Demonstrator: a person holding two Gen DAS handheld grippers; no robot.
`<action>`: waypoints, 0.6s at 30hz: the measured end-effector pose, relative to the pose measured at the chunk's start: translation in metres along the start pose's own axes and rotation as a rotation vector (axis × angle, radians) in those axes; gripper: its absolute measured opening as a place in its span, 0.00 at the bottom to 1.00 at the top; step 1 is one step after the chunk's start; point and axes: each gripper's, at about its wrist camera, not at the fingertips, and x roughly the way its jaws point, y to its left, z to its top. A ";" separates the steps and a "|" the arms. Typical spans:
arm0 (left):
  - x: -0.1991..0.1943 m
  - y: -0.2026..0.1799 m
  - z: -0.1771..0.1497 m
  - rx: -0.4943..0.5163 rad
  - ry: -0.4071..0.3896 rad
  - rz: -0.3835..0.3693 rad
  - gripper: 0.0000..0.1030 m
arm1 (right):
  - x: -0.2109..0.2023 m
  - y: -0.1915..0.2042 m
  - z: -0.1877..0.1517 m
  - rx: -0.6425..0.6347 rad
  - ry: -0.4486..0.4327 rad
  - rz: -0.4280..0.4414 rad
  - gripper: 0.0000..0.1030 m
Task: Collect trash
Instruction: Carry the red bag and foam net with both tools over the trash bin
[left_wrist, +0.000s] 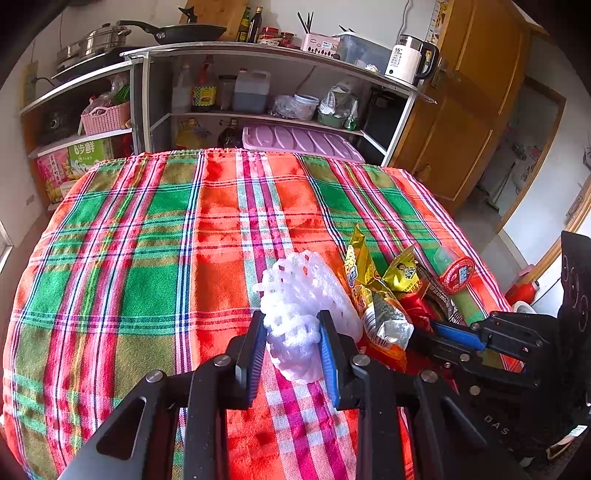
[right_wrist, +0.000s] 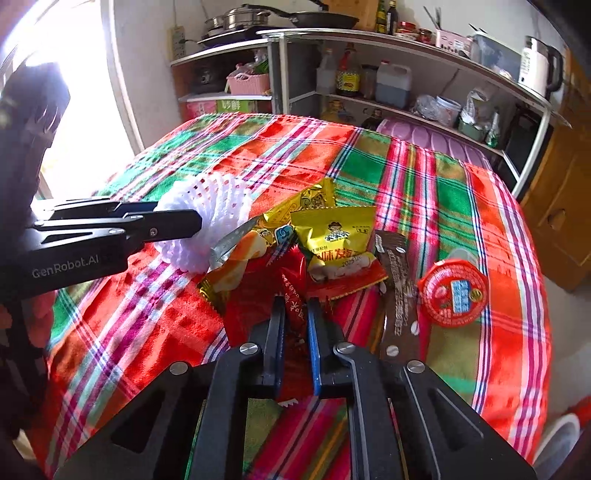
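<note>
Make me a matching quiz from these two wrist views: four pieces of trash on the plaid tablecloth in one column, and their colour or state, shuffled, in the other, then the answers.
Things:
1. foam fruit net
2. jelly cup
3. peanut packet
4. red wrapper

Descriptions:
A. yellow, lying in the middle of the pile
B. pinched in the right tongs
C. white, gripped by the left tongs
D. round red lid, lying apart from both tongs

Pairs: 1-C, 2-D, 3-A, 4-B

Black tongs (right_wrist: 295, 317) with blue pads, silver screws and white "GenRobot.AI" lettering.
</note>
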 end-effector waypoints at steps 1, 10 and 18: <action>-0.001 -0.001 -0.001 0.006 -0.002 0.003 0.26 | -0.004 -0.001 -0.002 0.010 -0.007 0.000 0.10; -0.025 -0.017 -0.017 0.046 -0.028 0.010 0.22 | -0.042 -0.009 -0.023 0.091 -0.052 0.013 0.10; -0.048 -0.031 -0.032 0.067 -0.044 -0.009 0.21 | -0.076 -0.012 -0.035 0.125 -0.118 0.001 0.10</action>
